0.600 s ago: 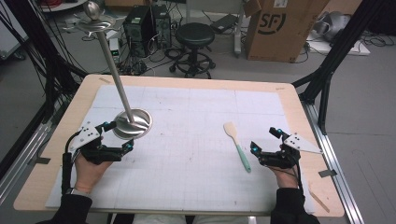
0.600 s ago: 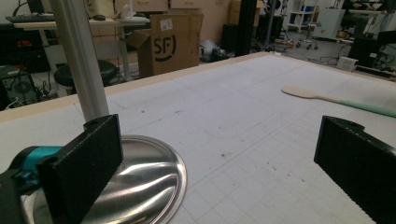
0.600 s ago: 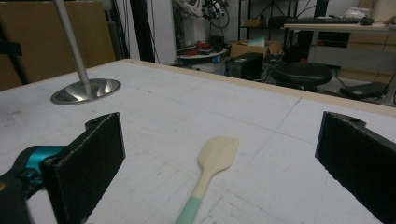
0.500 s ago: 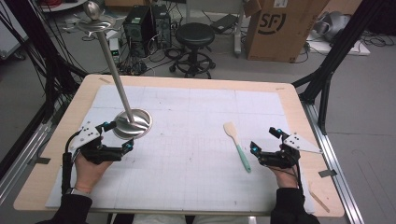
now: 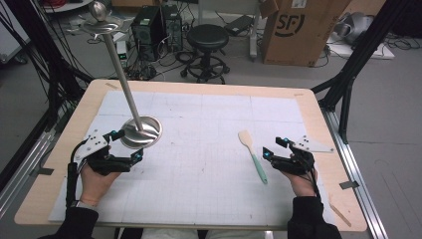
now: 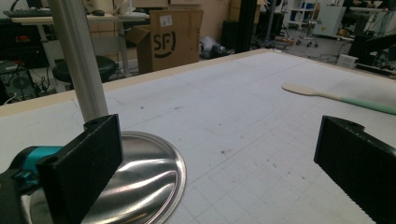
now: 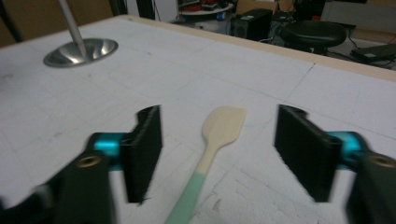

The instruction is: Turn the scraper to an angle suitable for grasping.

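Spatula [image 5: 252, 155] is seen lying flat on the white gridded mat [image 5: 209, 129], toward 4 o'clock from the mat's centre, blade pointing to 11 o'clock, mint-green handle trailing to 5 o'clock.

Right gripper [image 5: 273, 151] is held just beside the handle, at its 3 o'clock. In the right gripper view the jaws stand apart, astride the handle, with a clear gap on both sides; nothing is pinched.

Left gripper [image 5: 127, 146] is spread wide at the rim of the steel stand's base [image 5: 141, 132], at its 7 o'clock; whether a pad touches the rim cannot be told.

Handling, as judged: the spatula is taken to be light and stiff; the pale blade looks like wood, the coated handle possibly smoother. A hold is best taken mid-handle, across the narrow width, so that the tool does not tip.
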Demonstrator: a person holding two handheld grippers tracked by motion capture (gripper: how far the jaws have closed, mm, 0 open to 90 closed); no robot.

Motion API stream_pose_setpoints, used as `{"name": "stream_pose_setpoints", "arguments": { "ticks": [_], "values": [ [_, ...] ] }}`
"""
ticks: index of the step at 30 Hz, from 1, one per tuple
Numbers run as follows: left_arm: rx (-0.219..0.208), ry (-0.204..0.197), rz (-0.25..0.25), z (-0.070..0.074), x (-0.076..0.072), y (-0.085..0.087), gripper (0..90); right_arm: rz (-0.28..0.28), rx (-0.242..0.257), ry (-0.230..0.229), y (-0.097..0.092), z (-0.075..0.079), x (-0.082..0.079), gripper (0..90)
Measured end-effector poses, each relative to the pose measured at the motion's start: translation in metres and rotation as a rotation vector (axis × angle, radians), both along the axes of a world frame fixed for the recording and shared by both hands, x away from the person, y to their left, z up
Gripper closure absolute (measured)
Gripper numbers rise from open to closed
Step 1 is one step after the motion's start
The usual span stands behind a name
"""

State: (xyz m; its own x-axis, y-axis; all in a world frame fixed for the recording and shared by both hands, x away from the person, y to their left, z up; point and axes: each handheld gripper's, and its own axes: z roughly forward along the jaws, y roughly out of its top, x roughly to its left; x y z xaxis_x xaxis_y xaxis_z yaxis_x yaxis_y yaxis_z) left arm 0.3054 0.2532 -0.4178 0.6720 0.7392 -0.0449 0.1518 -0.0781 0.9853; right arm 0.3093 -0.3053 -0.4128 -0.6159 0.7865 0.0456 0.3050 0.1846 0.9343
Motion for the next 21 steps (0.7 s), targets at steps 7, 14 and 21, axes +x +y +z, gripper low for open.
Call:
{"name": "stream_pose_setpoints", "arguments": {
  "ticks": [7, 14, 21],
  "values": [
    [0.001, 0.004, 0.004, 0.0, 0.0, 0.0, 1.8, -0.016, -0.071, 0.092, 0.011, -0.005, 0.01, 85.2],
    [0.006, 0.009, 0.002, -0.001, 0.001, -0.001, 1.8, 0.023, -0.102, 0.211, 0.023, -0.015, 0.028, 89.4],
    [0.004, 0.008, 0.002, -0.001, 0.001, -0.001, 1.7, 0.008, -0.158, 0.245, 0.035, -0.02, 0.04, 89.4]
  ]
}}
